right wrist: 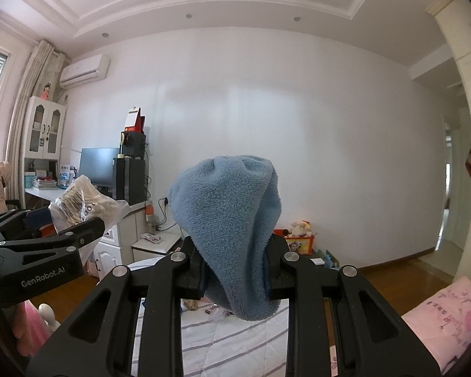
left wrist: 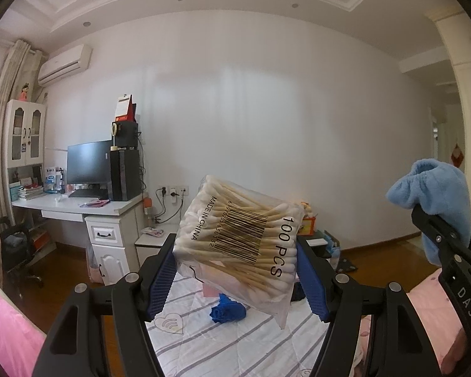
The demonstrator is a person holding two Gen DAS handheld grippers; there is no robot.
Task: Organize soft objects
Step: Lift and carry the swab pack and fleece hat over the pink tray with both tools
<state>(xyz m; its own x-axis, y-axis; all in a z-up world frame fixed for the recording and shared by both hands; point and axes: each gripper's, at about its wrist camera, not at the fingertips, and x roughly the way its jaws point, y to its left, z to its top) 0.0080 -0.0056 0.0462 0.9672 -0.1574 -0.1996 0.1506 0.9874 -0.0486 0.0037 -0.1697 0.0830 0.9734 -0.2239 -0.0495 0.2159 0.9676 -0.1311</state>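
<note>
At the centre of the left wrist view, the left gripper (left wrist: 235, 270) pinches a bag of cotton swabs (left wrist: 238, 242) by its sides, raised over the striped bedspread (left wrist: 223, 342). The bag looks light, its film slippery and crushable, so a hold across its full middle seems safest. The right gripper (right wrist: 235, 270) is pressed onto a blue fleece cloth (right wrist: 229, 220), soft and limp, drooping below the jaws.

Black tongs (left wrist: 235, 270), blue ribbed pads (left wrist: 161, 282), silver screws, white lettering.
</note>
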